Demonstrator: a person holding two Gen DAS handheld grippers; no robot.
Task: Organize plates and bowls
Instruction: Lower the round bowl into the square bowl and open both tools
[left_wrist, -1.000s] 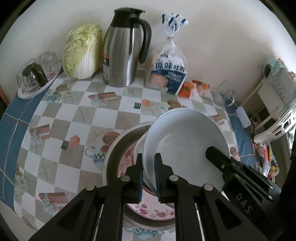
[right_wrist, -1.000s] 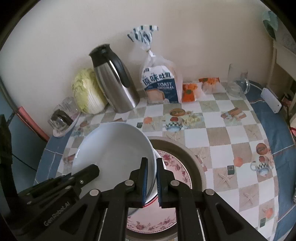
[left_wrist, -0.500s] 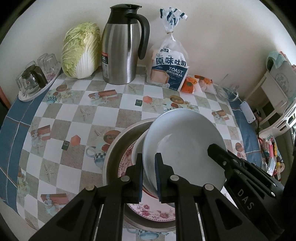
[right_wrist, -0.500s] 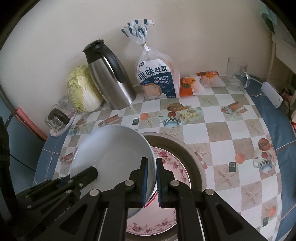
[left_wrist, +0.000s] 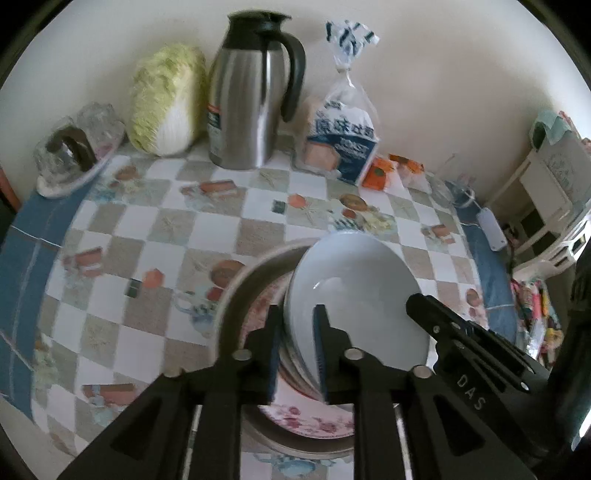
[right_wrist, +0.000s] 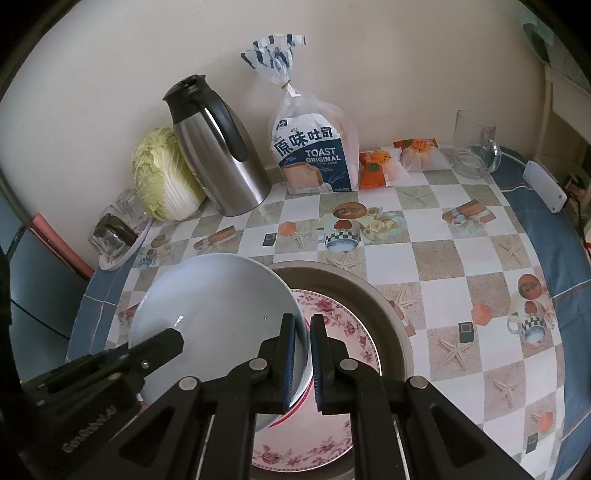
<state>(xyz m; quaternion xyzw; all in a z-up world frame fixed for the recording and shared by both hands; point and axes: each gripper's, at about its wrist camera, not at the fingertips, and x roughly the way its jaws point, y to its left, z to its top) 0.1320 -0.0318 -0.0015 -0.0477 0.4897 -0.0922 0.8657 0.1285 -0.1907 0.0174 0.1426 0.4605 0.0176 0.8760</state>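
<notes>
A white bowl (left_wrist: 354, 284) (right_wrist: 214, 299) is held tilted above a floral plate (right_wrist: 332, 332) (left_wrist: 306, 421) that lies in a grey-brown dish (right_wrist: 373, 291) (left_wrist: 240, 295). My left gripper (left_wrist: 297, 350) is shut on the bowl's left rim. My right gripper (right_wrist: 303, 354) is shut on the bowl's right rim. A second rim with a red line shows under the bowl in the right wrist view. Each gripper shows in the other's view.
Along the wall stand a cabbage (right_wrist: 162, 177), a steel jug (right_wrist: 218, 147), a toast bag (right_wrist: 314, 155), orange snack packs (right_wrist: 399, 158) and a glass mug (right_wrist: 474, 147). A dish with glasses (right_wrist: 118, 232) sits at the left. A white power strip (right_wrist: 545, 184) lies at the right edge.
Both grippers have lifted and pulled back with the bowl, so the table and the plate under it look farther away. The left wrist view is blurred by motion.
</notes>
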